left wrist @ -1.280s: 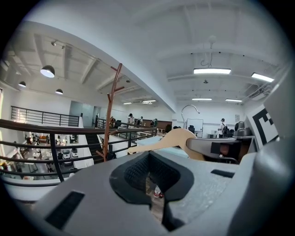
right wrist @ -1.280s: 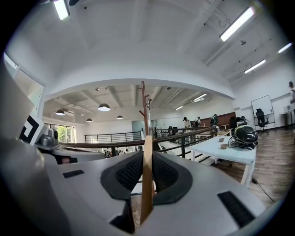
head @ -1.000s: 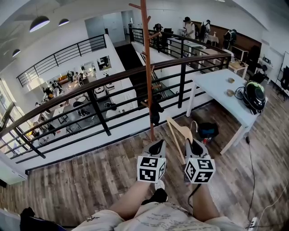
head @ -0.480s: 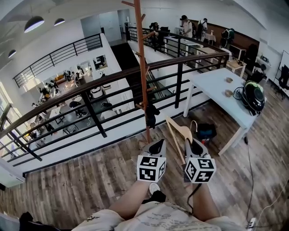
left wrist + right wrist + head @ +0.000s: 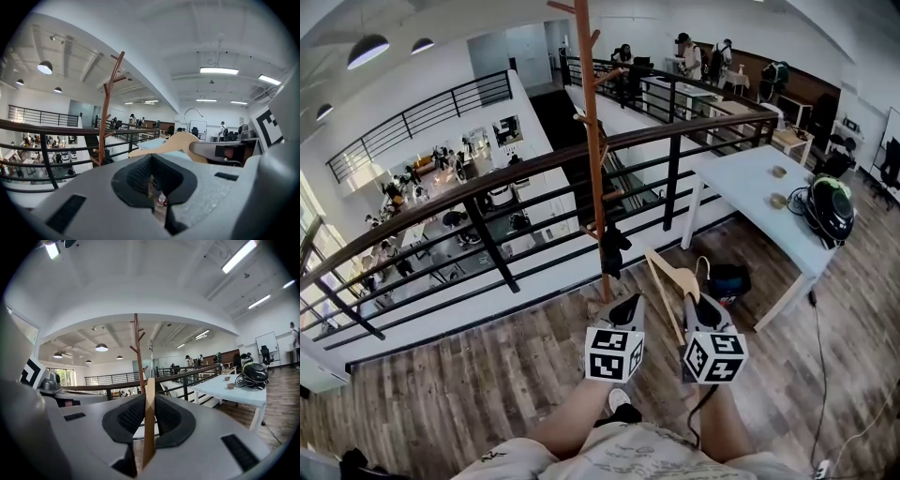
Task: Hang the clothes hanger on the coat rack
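Nearest the camera, the person's knees (image 5: 609,441) sit at the bottom of the head view, on the near side of the coat rack (image 5: 592,159).

Left gripper (image 5: 626,305): short of the rack's foot and just to its right in the head view. Its own view shows the jaws pressed together with nothing between them.

Right gripper (image 5: 703,307): further right of the rack, level with the left gripper. Its jaws are clamped on the wooden clothes hanger (image 5: 670,277), whose flat edge stands upright between the pads in the right gripper view (image 5: 149,427).

Hanger: off the rack, held over the wood floor (image 5: 469,394) right of the rack's base, with its metal hook towards the far side. It touches none of the rack's pegs.

Coat rack: a brown wooden pole with short angled pegs, upright on the floor. A dark item (image 5: 614,251) hangs from a low peg.

Directly behind the rack runs a black metal railing (image 5: 487,187), with a lower level visible beyond it.

Right of the rack stands a white table (image 5: 750,178) carrying a helmet (image 5: 828,202), with a dark bag (image 5: 731,274) under it.

Beyond the rack, several people stand at distant desks.
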A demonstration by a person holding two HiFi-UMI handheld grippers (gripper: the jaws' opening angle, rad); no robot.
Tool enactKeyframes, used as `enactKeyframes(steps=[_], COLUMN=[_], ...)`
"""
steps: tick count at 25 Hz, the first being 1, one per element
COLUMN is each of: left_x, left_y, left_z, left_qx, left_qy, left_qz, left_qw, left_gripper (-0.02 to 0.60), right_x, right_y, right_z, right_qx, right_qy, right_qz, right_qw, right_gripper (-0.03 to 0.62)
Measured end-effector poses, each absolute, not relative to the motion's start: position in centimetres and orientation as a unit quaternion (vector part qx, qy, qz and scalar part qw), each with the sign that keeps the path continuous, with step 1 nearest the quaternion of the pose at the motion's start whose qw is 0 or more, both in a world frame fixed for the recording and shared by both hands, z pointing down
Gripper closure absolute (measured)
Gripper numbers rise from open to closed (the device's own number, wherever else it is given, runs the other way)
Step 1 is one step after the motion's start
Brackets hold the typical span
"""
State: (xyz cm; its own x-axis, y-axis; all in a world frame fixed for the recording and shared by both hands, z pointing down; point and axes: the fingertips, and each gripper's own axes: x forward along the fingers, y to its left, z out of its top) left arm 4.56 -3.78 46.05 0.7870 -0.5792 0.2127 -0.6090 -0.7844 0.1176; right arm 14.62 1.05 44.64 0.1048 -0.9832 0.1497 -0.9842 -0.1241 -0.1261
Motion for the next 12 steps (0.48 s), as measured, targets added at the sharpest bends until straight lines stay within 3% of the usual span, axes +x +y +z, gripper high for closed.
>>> enactKeyframes(steps=[12], left_x=[6.2], left_y=[-9.6], left_z=[47.1], left_qx=[0.937], left_qy=[-0.323], left_qz=[0.094], left_qw=[0.097], left_gripper=[0.590], right_x=[16.4], right_y=[-5.1], right_z=[45.5], right_qx=[0.736], right_qy=[-0.668], right_qz=[0.110], right_qw=[0.004], right_gripper=[0.543])
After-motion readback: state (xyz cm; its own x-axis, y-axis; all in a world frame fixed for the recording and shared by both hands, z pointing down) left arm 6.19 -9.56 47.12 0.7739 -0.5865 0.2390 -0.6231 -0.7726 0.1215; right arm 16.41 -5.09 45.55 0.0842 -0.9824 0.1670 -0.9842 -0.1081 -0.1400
